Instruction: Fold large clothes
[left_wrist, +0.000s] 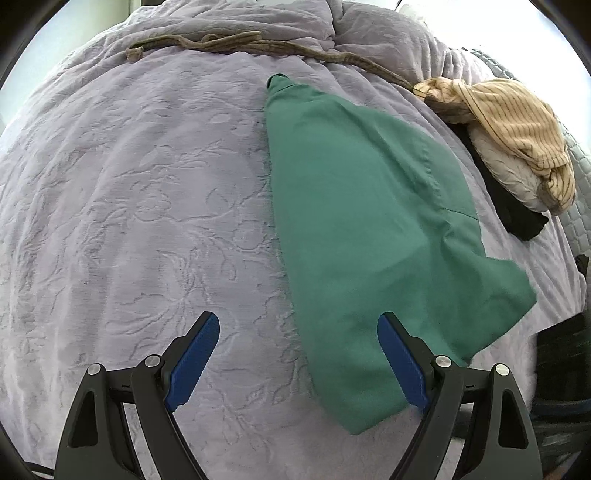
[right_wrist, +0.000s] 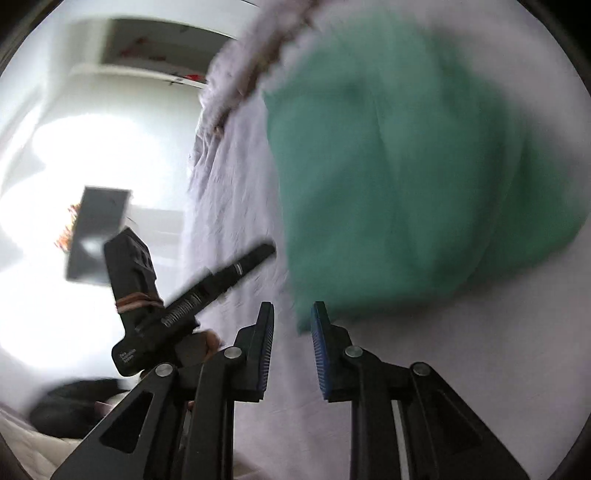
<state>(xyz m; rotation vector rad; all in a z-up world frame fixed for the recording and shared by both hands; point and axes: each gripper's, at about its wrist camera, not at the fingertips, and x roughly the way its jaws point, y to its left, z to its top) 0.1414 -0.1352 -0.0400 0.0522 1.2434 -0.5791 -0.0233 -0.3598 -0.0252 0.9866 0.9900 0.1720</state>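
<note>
A green garment (left_wrist: 362, 236) lies folded lengthwise on the lilac bedspread (left_wrist: 140, 206), narrow end far, wide end near. My left gripper (left_wrist: 299, 332) is wide open and empty above the bedspread, its right finger (left_wrist: 402, 362) over the garment's near edge. In the blurred right wrist view the same green garment (right_wrist: 399, 177) fills the upper right. My right gripper (right_wrist: 293, 332) is partly open and empty, just short of the garment's near corner. The left gripper's body (right_wrist: 147, 314) shows at the left of that view.
A brown belt-like strip (left_wrist: 236, 44) lies across the far bed. A pile with a yellow striped garment (left_wrist: 513, 122), a white one (left_wrist: 513, 173) and a black one (left_wrist: 517, 210) sits at the right. A bright wall and shelf (right_wrist: 147, 66) lie beyond the bed.
</note>
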